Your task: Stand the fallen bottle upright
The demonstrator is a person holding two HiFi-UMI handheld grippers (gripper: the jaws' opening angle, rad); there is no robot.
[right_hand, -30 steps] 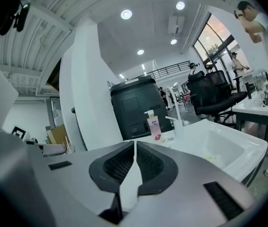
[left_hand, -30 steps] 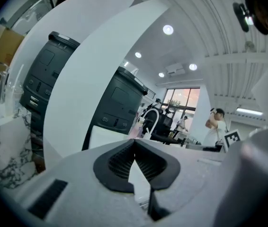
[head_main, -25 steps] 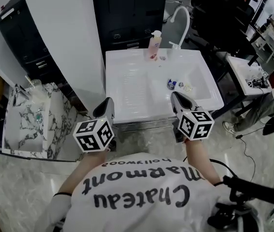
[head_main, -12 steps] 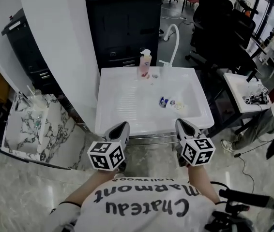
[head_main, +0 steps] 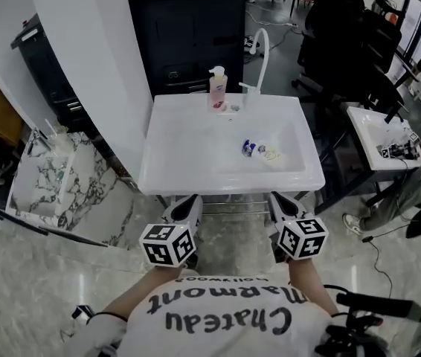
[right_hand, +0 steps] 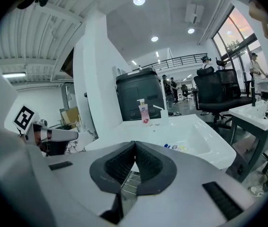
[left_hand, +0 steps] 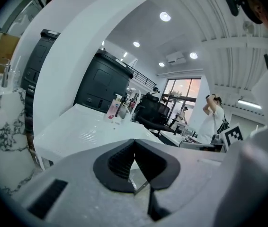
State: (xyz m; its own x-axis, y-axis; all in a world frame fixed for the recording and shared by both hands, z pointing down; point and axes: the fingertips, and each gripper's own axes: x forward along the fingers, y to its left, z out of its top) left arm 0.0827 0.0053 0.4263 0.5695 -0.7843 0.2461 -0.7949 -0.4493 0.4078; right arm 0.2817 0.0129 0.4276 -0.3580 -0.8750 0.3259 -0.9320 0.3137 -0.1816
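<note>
A small clear bottle [head_main: 262,152] with a blue end lies on its side in the basin of the white sink [head_main: 195,178]; the right gripper view shows the bottle [right_hand: 174,147] too. Both grippers hover in front of the sink's front edge, well short of the bottle. My left gripper [head_main: 188,208] is shut with nothing in it, its pads meeting in the left gripper view [left_hand: 134,141]. My right gripper [head_main: 279,205] is likewise shut and empty [right_hand: 135,143].
A pink soap dispenser [head_main: 217,88] stands upright at the sink's back edge beside a white faucet [head_main: 261,47]. A black cabinet [head_main: 188,36] is behind, a white pillar [head_main: 91,58] and a marble-patterned unit [head_main: 47,181] to the left, a small table [head_main: 378,129] to the right.
Both grippers have drawn back from over the sink's front part to just in front of its edge. The sink and bottle now lie farther off; the bottle has not moved.
</note>
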